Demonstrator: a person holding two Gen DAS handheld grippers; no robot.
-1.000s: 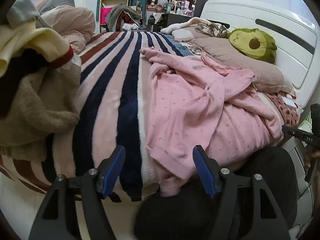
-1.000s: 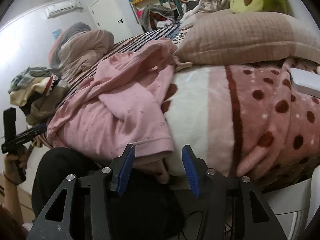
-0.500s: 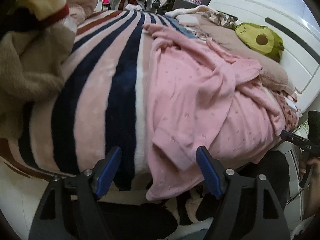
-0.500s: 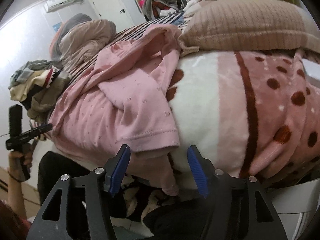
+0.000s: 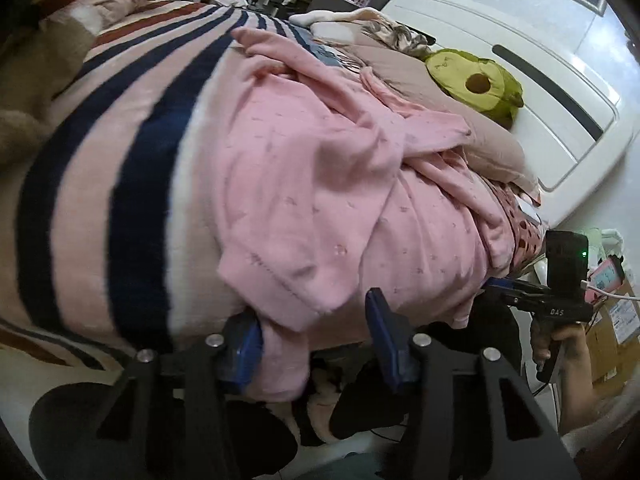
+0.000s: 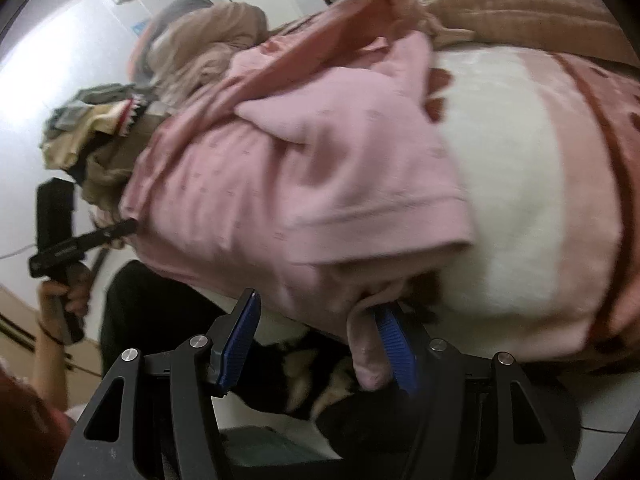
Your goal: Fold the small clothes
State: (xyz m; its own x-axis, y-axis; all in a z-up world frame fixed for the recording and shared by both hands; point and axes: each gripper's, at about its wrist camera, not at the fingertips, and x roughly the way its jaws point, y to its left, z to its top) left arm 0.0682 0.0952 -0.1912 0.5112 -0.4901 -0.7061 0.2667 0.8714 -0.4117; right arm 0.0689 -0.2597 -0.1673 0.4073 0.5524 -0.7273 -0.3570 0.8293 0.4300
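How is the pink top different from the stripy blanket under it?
The pink top is one pale pink all over with tiny specks; the stripy blanket has wide navy, pink and white bands. The pink top lies rumpled and bunched; the stripy blanket lies spread smooth. The pink top's hem hangs over the bed's edge between the fingers of the left gripper, which are closing; the stripy blanket is not between them. Both look soft.

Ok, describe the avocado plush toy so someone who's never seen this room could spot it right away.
Start at the white headboard at the far end of the bed. Against it lies a tan pillow, and the avocado plush toy rests on top. It is the only green thing there, with a round brown pit in its middle.
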